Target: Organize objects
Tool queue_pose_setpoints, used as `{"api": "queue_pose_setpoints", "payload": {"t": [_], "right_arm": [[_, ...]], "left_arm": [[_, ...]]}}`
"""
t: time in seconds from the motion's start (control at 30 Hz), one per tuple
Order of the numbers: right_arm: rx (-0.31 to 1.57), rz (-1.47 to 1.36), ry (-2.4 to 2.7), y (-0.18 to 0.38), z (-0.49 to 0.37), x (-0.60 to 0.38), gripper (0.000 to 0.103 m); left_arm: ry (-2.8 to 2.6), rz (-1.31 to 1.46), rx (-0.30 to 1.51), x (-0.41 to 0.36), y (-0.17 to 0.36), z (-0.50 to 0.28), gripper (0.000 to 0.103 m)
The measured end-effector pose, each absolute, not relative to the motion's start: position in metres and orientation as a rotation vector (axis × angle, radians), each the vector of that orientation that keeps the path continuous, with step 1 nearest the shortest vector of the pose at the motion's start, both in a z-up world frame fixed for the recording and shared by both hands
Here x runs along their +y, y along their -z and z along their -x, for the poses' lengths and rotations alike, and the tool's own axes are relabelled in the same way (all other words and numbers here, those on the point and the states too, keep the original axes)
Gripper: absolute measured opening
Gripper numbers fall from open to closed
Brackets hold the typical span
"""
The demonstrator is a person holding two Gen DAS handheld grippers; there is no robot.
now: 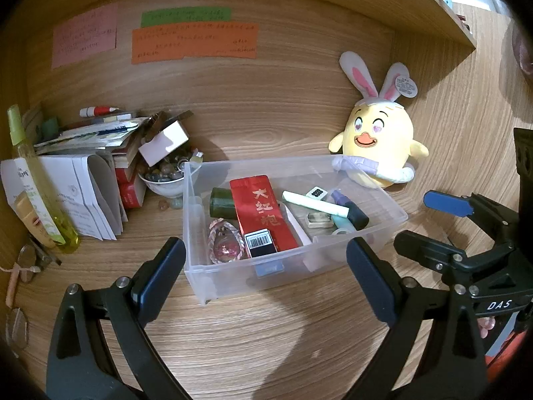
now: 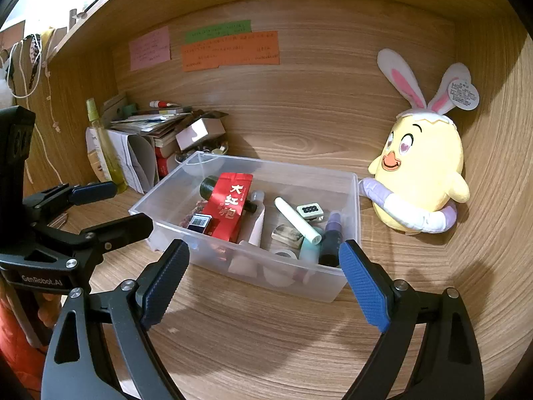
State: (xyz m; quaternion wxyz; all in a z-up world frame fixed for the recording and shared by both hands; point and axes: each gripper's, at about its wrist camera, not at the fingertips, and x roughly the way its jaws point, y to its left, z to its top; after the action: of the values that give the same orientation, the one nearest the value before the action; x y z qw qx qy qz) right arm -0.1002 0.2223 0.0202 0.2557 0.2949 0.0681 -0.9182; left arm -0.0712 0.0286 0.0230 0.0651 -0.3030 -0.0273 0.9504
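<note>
A clear plastic bin (image 1: 213,276) (image 2: 346,206) sits on the wooden desk in both views. It holds a red tea packet (image 1: 261,213) (image 2: 230,205), a dark green bottle (image 1: 220,202), a barcoded black box (image 1: 260,242) (image 2: 199,223), a woven pouch (image 1: 226,246), a mint tube (image 1: 316,204) (image 2: 296,221), a mahjong tile (image 1: 316,193) (image 2: 309,209) and a purple-capped bottle (image 2: 331,236). My left gripper (image 1: 266,283) is open and empty, just before the bin's near wall. My right gripper (image 2: 263,283) is open and empty at the bin's near corner.
A yellow chick plush with bunny ears (image 1: 379,143) (image 2: 423,173) leans at the back right. At the left stand a paper and book stack (image 1: 96,153) (image 2: 143,133), a bowl of stones (image 1: 165,176) and a yellow-green spray bottle (image 1: 36,180) (image 2: 105,146). Sticky notes (image 1: 193,43) hang on the back wall.
</note>
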Motion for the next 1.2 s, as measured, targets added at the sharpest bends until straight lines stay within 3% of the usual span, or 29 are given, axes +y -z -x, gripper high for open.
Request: {"api": "queue_pose_setpoints", "payload": {"t": [1.2], "right_arm": [[0.190, -0.819, 2.487, -0.0172, 0.1089, 0.2227, 0.091]], "left_arm": [[-2.860, 0.921, -0.061, 0.0333, -0.0167, 0.0762, 0.098]]}}
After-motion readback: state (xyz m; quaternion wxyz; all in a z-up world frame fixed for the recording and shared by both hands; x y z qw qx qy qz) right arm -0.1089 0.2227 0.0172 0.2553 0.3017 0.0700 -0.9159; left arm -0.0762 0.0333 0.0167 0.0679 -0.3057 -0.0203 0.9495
